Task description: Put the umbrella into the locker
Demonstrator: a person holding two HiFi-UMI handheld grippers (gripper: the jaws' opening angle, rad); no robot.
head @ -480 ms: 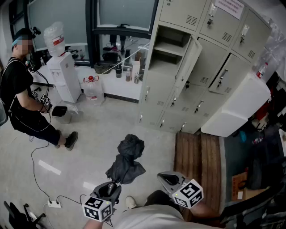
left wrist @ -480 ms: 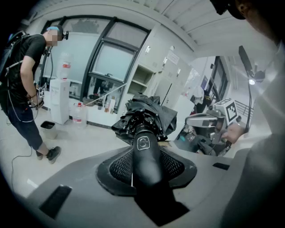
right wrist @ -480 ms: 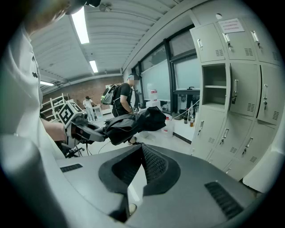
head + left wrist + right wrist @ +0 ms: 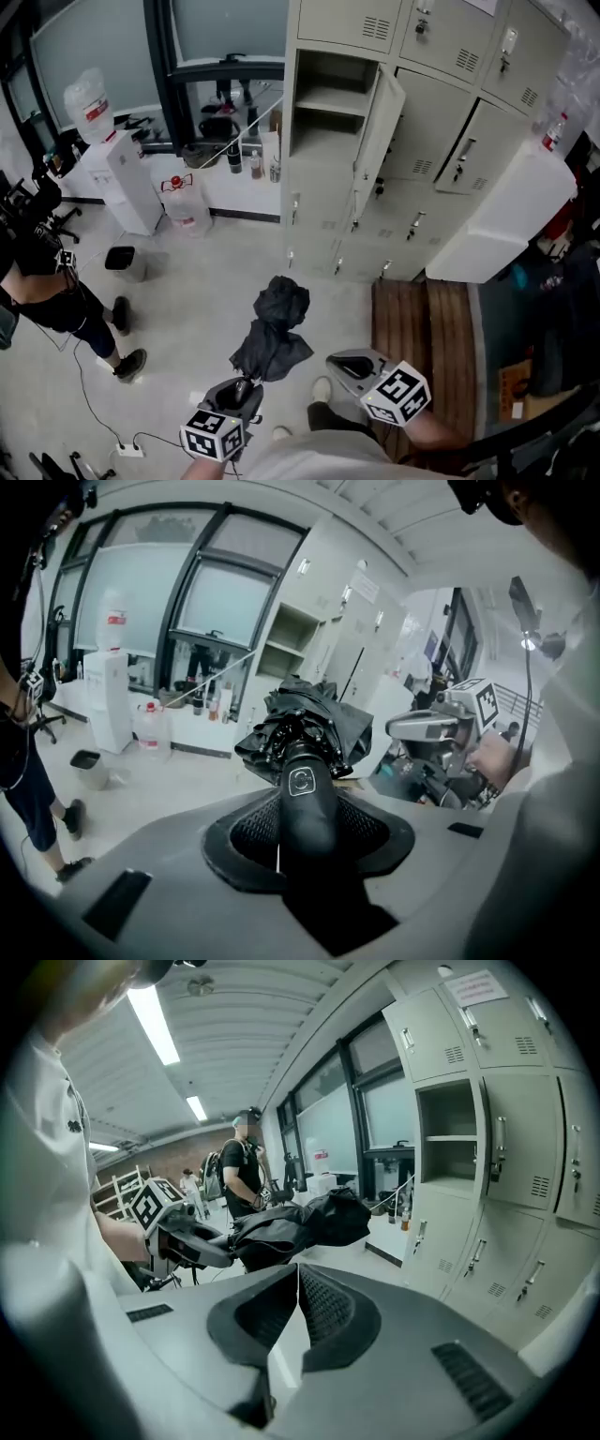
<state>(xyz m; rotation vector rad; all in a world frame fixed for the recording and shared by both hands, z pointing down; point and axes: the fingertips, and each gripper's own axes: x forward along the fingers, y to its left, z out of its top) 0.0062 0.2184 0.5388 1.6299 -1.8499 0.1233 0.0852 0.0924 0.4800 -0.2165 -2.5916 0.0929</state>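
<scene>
A folded black umbrella [image 4: 277, 323] sticks out forward from my left gripper [image 4: 246, 389], which is shut on its handle [image 4: 302, 794]; its crumpled canopy [image 4: 309, 726] hangs over the floor. My right gripper [image 4: 342, 361] hovers beside it on the right, shut with nothing between its jaws [image 4: 298, 1274]. In the right gripper view the umbrella [image 4: 300, 1222] and the left gripper [image 4: 178, 1237] show at the left. The beige locker bank stands ahead, with one compartment [image 4: 328, 94] open and its door [image 4: 380, 127] swung to the right.
A person [image 4: 47, 291] stands at the left edge, trailing a cable to a power strip [image 4: 127, 450]. A water dispenser [image 4: 117, 173], a water jug [image 4: 187, 202] and a small bin [image 4: 122, 261] line the left wall. A wooden pallet [image 4: 422, 319] and a white cabinet [image 4: 506, 220] lie to the right.
The view has swung, so the open locker sits nearer the middle. The person on the left has moved toward the frame's left edge. Both grippers and the umbrella keep their pose.
</scene>
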